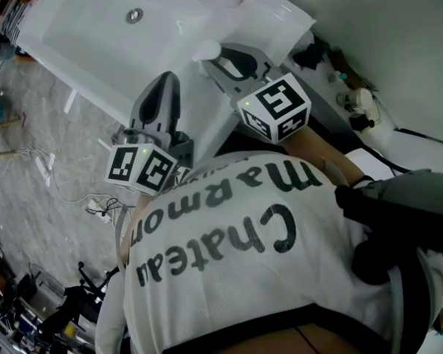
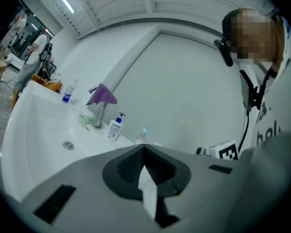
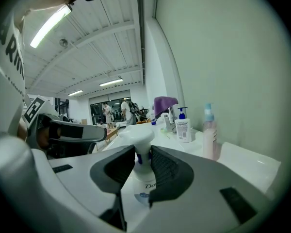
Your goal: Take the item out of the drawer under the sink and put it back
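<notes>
**A:** Where is the item?

**B:** The white pump bottle [image 3: 137, 141] is out of the drawer. The right gripper [image 3: 141, 155] has it, fingers clenched on the thin neck just under the pump head, with the body below them. In the head view it sits upper centre, right at the near edge of the sink [image 1: 81, 43].

**A:** Is it standing on anything?

**B:** I can't tell, because its base is hidden behind the fingers.

**A:** And the other hand?

**B:** The left gripper [image 2: 144, 149] has its fingers pressed together at the tips and holds nothing I can name. Only a white sliver shows between them lower down. In the head view it hangs just beside the right one, to its lower left.

**A:** And the drawer?

**B:** No view shows it plainly.

**A:** So what could go wrong?

**B:** Mostly the grasp, I'd say. A hold on the neck lets the body swing or twist, and it might slide down until the pump head catches. On the way down the body could knock the sink's edge or the drawer front, since the person's shirt [image 1: 244, 271] fills the lower head view and hides that path. The left gripper is also close enough to be bumped.

**A:** What about the worktop clutter?

**B:** A second pump bottle [image 3: 183, 125], a pink spray bottle [image 3: 209, 136] and a purple cloth [image 3: 165, 104] stand right of centre in the right gripper view, well apart from the item. They would be at risk only from a wide swing that way.
</notes>
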